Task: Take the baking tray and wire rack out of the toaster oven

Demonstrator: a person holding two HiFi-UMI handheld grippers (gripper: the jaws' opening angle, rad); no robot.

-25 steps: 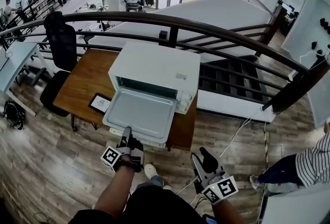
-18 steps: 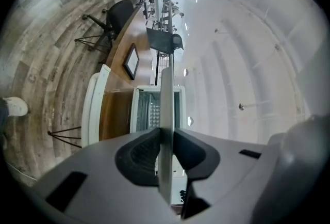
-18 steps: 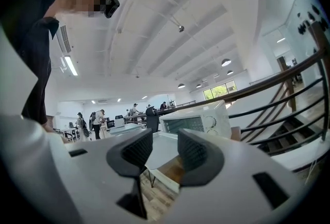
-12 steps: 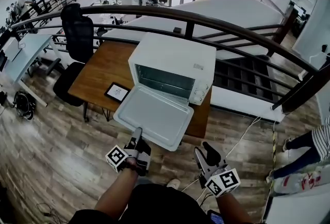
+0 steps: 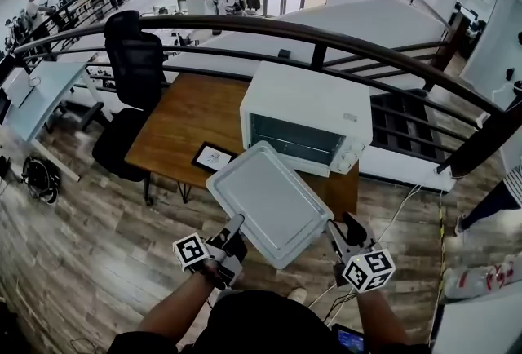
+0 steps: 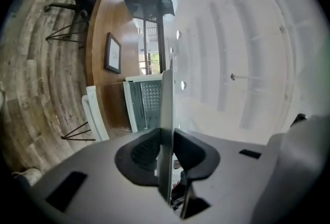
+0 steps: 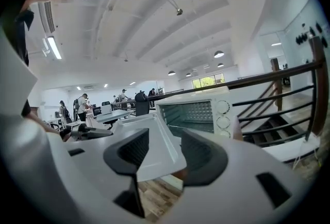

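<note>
Now the pale grey rectangular metal baking tray (image 5: pixel 267 199) hangs in the air in front of the white box-shaped toaster oven (image 5: pixel 303 103), clear of its cavity. The left gripper (image 5: pixel 234 226) pinches one rim firmly between its closed jaws. The right gripper (image 5: pixel 341 232) has the opposite corner between its jaws, which are opening and not pressing on it. Held from one side only, the tray probably wants to sag, so it seems wise to keep it flat, move slowly, and set it on the brown wooden table (image 5: pixel 175 120) beside the oven.
</note>
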